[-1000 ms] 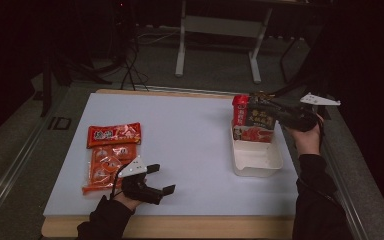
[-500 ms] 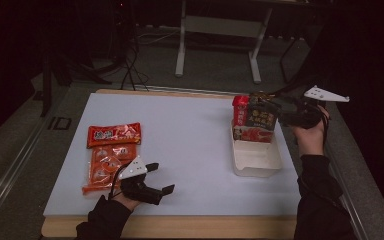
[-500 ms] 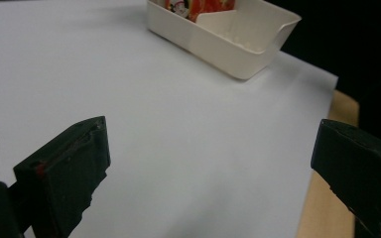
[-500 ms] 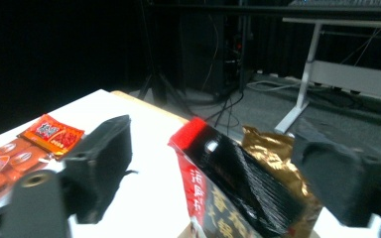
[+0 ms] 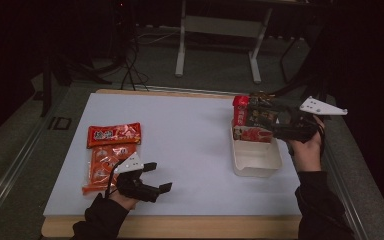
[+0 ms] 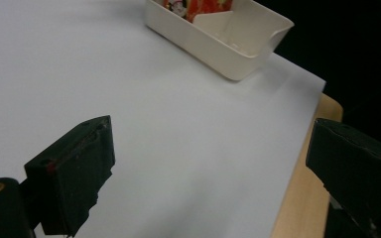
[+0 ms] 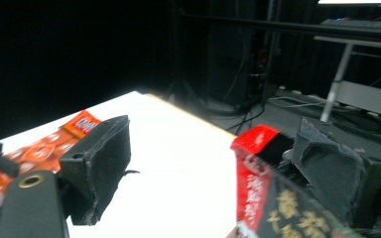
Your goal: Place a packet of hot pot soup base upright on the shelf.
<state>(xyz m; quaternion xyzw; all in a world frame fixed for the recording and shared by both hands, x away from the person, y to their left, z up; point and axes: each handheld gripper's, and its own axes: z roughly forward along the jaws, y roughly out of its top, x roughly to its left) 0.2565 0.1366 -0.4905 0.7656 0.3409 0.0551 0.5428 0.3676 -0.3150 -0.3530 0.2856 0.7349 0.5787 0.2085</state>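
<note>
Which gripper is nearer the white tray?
Right. The right gripper hovers at the white tray, by its upright packets; the left gripper sits across the table.

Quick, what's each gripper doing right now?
Left gripper: open, empty, by the orange snack packs.
Right gripper: just opened, holding nothing, beside the dark snack pack.

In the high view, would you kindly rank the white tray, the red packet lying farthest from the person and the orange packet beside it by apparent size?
1. White tray.
2. Orange packet.
3. Red packet, though these two packets look close in size.
</note>
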